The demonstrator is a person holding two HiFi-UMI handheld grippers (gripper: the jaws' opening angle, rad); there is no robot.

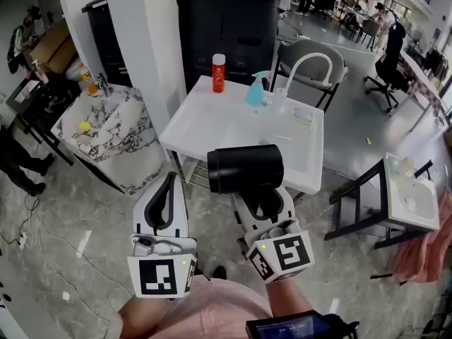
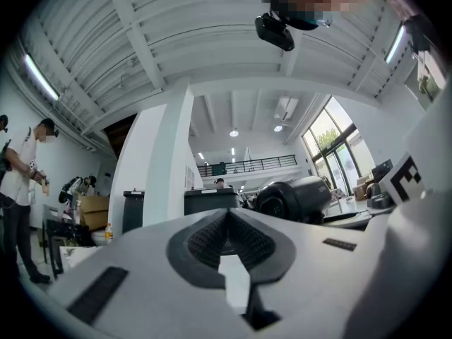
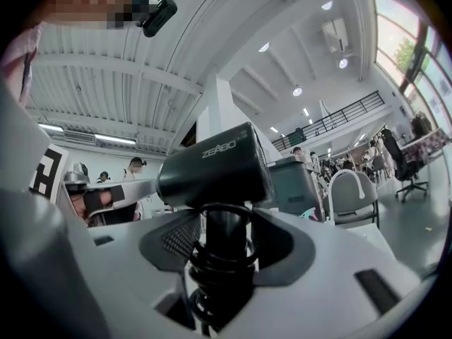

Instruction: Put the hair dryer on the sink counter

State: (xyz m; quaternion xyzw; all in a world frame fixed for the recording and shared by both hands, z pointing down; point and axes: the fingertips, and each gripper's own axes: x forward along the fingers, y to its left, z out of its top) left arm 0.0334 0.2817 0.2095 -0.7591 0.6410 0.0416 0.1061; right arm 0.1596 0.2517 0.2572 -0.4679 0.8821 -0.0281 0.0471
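Both claws are sitting closest to the person, side by side. The right claw [image 3: 223, 232] is clamping the handle of the black hair dryer [image 1: 245, 168]. Its jaws are standing fairly wide only because the handle and the cord [image 3: 215, 274] coiled round it are filling the gap. The left claw [image 1: 164, 198] is carrying nothing, and its jaw tips are meeting with no thing between them. The dryer's barrel is lying crosswise above the right jaws. It is hanging over the near edge of the white sink desk [image 1: 212, 122], apparently in the air and not resting on it. By my reading, the carrying step is in hand and the putting down is not yet done. Beyond the barrel, the bare left part of the desk is offering a flat spot, while the basin [image 1: 291, 141] seems to be taking up the right part. At the far edge, a red bottle [image 1: 219, 73], a teal spray bottle [image 1: 258, 89] and the arched faucet [image 1: 311, 66] are standing in a row. The next move is probably calling for reaching forward and lowering the dryer short of those bottles. The jaws should be opening only once the barrel is resting, with care that the cord is not catching. A black cabinet [image 1: 229, 27] and a grey chair [image 1: 332, 68] are standing behind the desk.
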